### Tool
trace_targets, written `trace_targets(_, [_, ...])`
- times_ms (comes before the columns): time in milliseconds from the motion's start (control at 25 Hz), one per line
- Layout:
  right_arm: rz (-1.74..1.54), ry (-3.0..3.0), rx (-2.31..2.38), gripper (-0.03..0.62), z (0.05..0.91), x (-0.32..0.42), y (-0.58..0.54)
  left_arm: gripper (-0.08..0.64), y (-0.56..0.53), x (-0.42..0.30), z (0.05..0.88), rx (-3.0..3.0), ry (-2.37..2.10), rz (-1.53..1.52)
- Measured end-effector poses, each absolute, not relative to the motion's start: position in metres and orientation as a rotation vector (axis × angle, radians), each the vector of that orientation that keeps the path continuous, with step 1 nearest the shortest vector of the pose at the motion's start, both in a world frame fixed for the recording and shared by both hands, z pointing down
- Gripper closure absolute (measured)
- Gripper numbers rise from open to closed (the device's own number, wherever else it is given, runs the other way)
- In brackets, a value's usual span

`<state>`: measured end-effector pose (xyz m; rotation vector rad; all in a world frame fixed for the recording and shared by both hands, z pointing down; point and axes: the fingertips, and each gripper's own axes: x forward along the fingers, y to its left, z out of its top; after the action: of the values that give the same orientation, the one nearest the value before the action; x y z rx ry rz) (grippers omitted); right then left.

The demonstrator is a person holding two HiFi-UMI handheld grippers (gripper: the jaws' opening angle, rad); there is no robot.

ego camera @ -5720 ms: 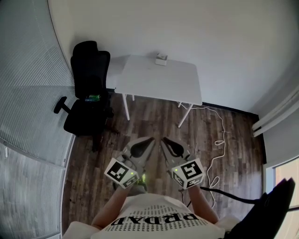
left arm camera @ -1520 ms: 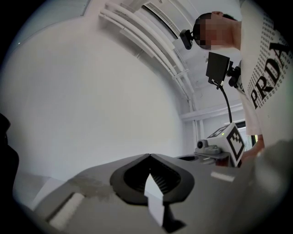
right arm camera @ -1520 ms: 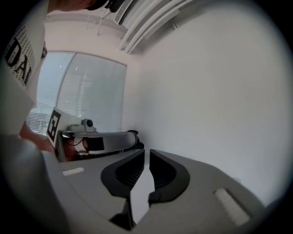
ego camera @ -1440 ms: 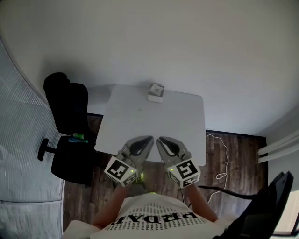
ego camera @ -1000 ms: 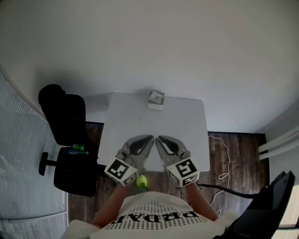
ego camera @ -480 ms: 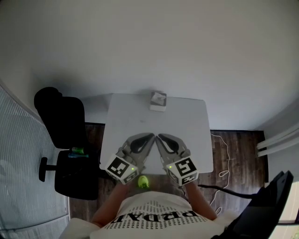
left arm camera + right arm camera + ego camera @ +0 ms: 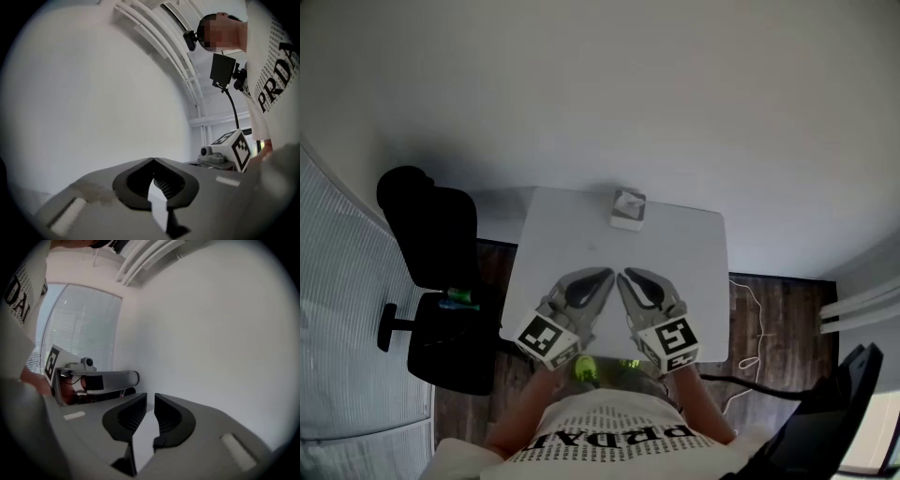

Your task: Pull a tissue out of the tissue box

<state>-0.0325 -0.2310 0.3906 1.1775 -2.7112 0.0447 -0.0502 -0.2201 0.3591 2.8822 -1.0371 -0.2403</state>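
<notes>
A plain white wall closes the far side of the room, and a dark wooden floor point(image 7: 783, 314) shows to the right of a white tabletop point(image 7: 684, 272). The only writing that can be read is on the person's white shirt point(image 7: 619, 441): black capital letters, seen as "PRDA" in the left gripper view. The cube point(image 7: 546, 339) on the left gripper and the cube point(image 7: 672, 342) on the right gripper carry black-and-white square markers and no words.

The tissue box point(image 7: 627, 210) stands at the far edge of the tabletop, a little right of its middle and well apart from both claws. Its long axis seems to run from near to far, slightly turned, but the box is too small to be sure. Something pale shows at its top; whether it is a tissue cannot be told.

The left claw point(image 7: 608, 273) is over the near part of the tabletop, its jaws together at the tips with nothing held. The right claw point(image 7: 624, 275), just beside it, has just been opening; a narrow gap is between its jaws, with nothing in it. Both point toward the far edge.

A black office chair point(image 7: 431, 234) stands at the left, with a small green thing point(image 7: 455, 299) on its seat.
</notes>
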Motion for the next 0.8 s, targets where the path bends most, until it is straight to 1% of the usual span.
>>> trace_targets(520, [0.060, -2.769, 1.040, 0.537, 0.392, 0.027, -0.286, 0.568, -0.276, 0.015, 0.369, 2.816, -1.180, -0.182])
trace_targets(800, [0.090, -2.777, 0.975, 0.536, 0.404, 0.045, -0.307, 0.568, -0.298, 0.035, 0.383, 2.775, -1.239, -0.147])
